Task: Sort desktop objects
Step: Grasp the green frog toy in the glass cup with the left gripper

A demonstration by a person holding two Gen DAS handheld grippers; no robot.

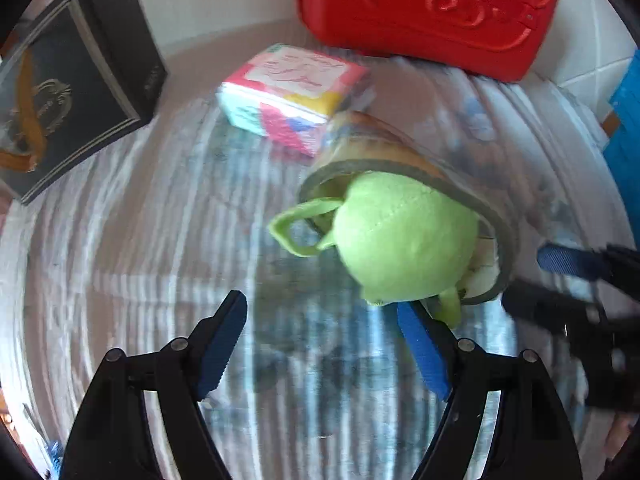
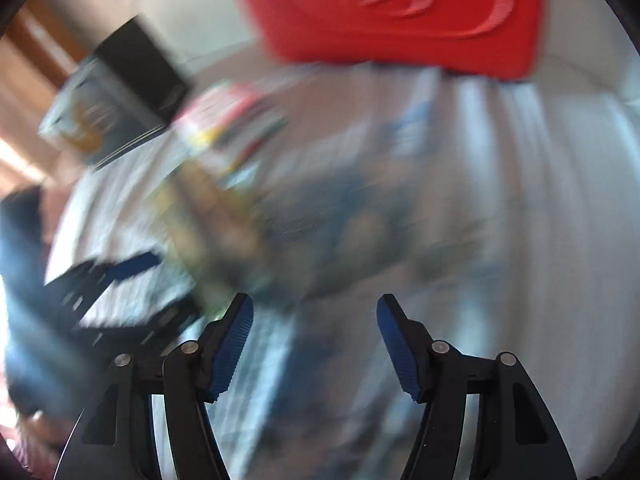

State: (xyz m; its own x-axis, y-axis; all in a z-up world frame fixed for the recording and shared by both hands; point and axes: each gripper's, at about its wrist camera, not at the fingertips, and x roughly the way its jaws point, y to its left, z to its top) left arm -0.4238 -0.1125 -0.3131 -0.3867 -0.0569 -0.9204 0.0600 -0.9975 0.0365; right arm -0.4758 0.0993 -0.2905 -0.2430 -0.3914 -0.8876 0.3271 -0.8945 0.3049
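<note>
- Blue-padded fingers of the left gripper point(image 1: 322, 344) are being held spread apart at the bottom of the left wrist view, with nothing clamped between them; the right-hand finger is lying just under the green plush toy point(image 1: 404, 240), though contact cannot be told.
- That plush toy, with its thin green loop sticking out to the left, is being seen half inside the mouth of a tan pouch with a grey rim point(image 1: 408, 160), which is lying on its side on the striped tablecloth point(image 1: 140, 240).
- Just behind the pouch, a pink, white and yellow tissue pack point(image 1: 292, 92) is lying flat.
- At the far edge, a red plastic case point(image 1: 428, 12) is standing against the wall, and a dark book with gold lettering point(image 1: 76, 80) is lying to the far left.
- At the right edge of the same view, the right gripper point(image 1: 572, 276) is being shown beside the pouch.
- From the right wrist view, heavily blurred, the right gripper point(image 2: 316, 344) is being held wide apart with nothing between its pads.
</note>
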